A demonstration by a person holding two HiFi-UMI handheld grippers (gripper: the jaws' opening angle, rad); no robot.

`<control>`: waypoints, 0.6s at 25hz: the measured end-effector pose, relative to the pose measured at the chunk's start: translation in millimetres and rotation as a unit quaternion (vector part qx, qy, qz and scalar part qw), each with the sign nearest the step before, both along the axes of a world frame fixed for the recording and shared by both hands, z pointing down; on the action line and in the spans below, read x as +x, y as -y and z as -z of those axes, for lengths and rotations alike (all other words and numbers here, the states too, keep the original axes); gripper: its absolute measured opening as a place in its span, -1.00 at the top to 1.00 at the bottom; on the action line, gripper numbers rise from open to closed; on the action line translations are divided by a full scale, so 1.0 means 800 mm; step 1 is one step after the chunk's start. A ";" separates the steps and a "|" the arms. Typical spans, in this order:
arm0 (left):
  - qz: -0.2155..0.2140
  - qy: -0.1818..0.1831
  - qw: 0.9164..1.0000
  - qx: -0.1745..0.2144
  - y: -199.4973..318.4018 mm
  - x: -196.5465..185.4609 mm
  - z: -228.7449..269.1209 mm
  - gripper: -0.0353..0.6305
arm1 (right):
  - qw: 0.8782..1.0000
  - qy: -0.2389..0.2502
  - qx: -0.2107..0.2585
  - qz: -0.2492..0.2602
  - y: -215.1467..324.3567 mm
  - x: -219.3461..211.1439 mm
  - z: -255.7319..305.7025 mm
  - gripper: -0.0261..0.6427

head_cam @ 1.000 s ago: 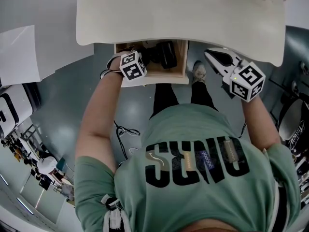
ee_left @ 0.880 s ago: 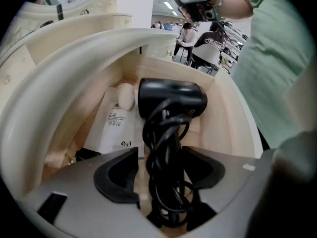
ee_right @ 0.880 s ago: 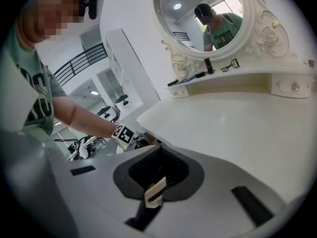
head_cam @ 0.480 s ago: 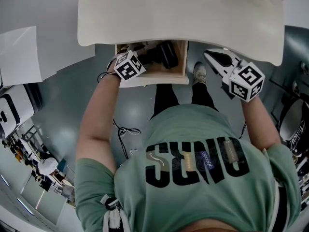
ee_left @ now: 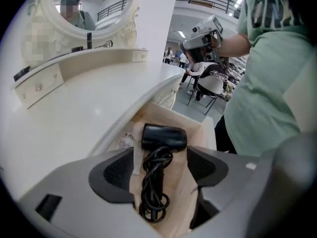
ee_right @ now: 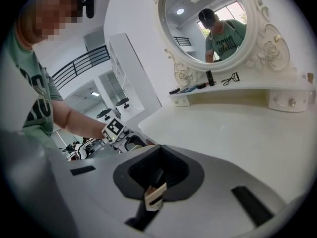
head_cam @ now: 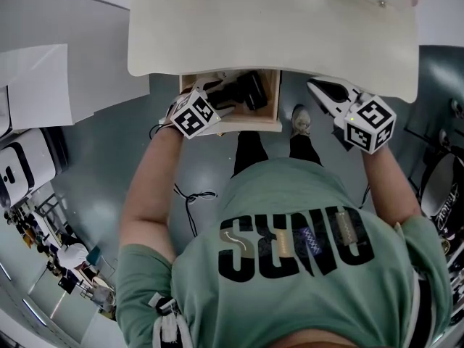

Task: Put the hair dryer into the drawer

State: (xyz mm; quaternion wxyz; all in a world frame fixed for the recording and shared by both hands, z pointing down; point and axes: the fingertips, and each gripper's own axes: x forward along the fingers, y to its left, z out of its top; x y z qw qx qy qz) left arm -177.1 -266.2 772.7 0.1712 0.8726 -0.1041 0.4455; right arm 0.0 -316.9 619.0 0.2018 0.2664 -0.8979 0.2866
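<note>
The left claw (ee_left: 161,167) is hanging wide open just above the pulled-out drawer (ee_left: 179,192), gripping nothing. Between its spread pads (ee_left: 116,172) the black hair dryer (ee_left: 164,137) is showing. It is lying on the drawer floor, with its coiled cord (ee_left: 152,180) bundled on the side nearer the person. A paper tag (ee_left: 128,138) is lying just beside the dryer's body.

The right claw (ee_right: 157,178) is hovering with its jaws drawn together on nothing. It is being held out in front of the table's front edge, toward the right corner and well apart from the drawer.

In the head view, the drawer is sticking out from under the front edge of the white table (head_cam: 275,27), left of that edge's middle.

Farther back, an ornate oval mirror (ee_right: 208,24) is standing along the table's back edge above a narrow shelf (ee_right: 237,95).
</note>
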 end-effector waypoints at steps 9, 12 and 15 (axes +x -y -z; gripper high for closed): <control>0.041 -0.088 0.994 0.058 0.010 0.055 0.133 -0.09 | 0.999 0.007 0.039 -0.015 0.015 0.033 0.071 0.94; 0.064 -0.124 0.987 0.084 0.020 0.072 0.182 -0.09 | 0.998 0.013 0.056 -0.024 0.022 0.052 0.095 0.94; 0.091 -0.163 0.976 0.109 0.031 0.090 0.234 -0.04 | 0.997 0.021 0.070 -0.036 0.027 0.073 0.119 0.94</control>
